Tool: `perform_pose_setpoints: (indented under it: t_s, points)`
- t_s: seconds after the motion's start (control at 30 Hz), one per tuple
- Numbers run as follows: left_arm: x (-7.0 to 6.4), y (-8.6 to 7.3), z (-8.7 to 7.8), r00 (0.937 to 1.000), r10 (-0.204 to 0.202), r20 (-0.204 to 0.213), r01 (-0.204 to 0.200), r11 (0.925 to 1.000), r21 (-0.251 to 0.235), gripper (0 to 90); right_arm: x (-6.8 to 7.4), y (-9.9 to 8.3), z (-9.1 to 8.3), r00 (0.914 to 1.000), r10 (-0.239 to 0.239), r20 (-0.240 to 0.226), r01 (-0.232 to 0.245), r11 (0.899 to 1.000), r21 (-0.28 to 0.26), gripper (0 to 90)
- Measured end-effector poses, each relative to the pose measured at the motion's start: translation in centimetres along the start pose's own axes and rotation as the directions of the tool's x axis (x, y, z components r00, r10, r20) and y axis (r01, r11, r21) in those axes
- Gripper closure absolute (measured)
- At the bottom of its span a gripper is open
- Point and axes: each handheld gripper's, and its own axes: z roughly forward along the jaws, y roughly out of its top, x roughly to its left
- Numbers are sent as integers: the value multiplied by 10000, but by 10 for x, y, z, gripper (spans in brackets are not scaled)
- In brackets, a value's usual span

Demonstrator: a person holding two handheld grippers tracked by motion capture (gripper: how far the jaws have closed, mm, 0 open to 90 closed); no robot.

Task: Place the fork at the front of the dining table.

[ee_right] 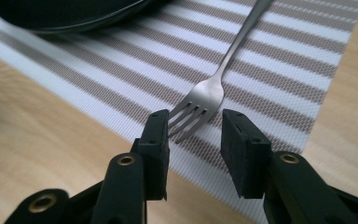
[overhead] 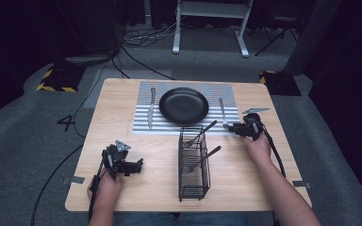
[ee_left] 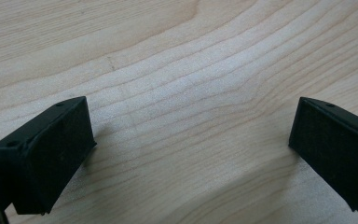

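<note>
Right gripper [ee_right: 195,128] jaws flank the fork [ee_right: 200,100] tines, unclamped, handle cut off; left gripper [ee_left: 191,144] gapes empty.

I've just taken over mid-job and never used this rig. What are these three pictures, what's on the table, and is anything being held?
There is no robot arm here: a person holds a two-jaw gripper in each hand. The high view looks down on the pale wooden table. The other two pictures come from cameras riding on each gripper, looking along its black jaws.

On the table lies a grey-and-white striped placemat with a round black plate, a silver knife to the plate's left and a silver fork to its right. Nearer the person stands a black wire basket with two dark-handled utensils leaning in it.

The left gripper is wide open over bare wood. The right gripper is open, its jaws either side of the fork's tines, not closed on them. Nothing is held.
</note>
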Motion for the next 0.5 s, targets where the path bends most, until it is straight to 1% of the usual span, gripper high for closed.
perform_pose_setpoints:
  t_s: [0.03,0.07,0.1,0.13,0.3,0.37,0.4,0.43,0.5]
  points:
    - [0,0,0,10000,0,1,0,10000,2,0,-1,2,4,9996,-118,266,125,9995,-277,618]
    - [0,0,0,10000,0,1,0,10000,2,0,-1,2,4,9996,-118,266,125,9995,-277,618]
    - [0,0,0,10000,-2,2,2,10000,0,0,-2,3,7,9994,-91,323,103,9992,-390,617]
    - [0,0,0,10000,-1,2,1,10000,0,0,-3,6,12,9993,56,365,-36,9984,-568,613]
    - [0,0,0,10000,-1,2,1,10000,3,0,-2,14,19,9983,158,556,-123,9980,-625,610]
    - [0,0,0,10000,7,2,-7,10000,6,0,-5,16,22,9964,131,840,-69,9973,-736,585]
    - [0,0,0,10000,-6,8,6,10000,3,0,-6,17,23,9958,264,875,-198,9970,-751,584]
    - [0,0,0,10000,0,2,0,10000,1,0,-6,17,23,9958,264,875,-198,9970,-751,584]
    - [0,0,0,10000,-2,4,2,10000,1,0,-9,17,23,9948,407,931,-334,9963,-788,578]
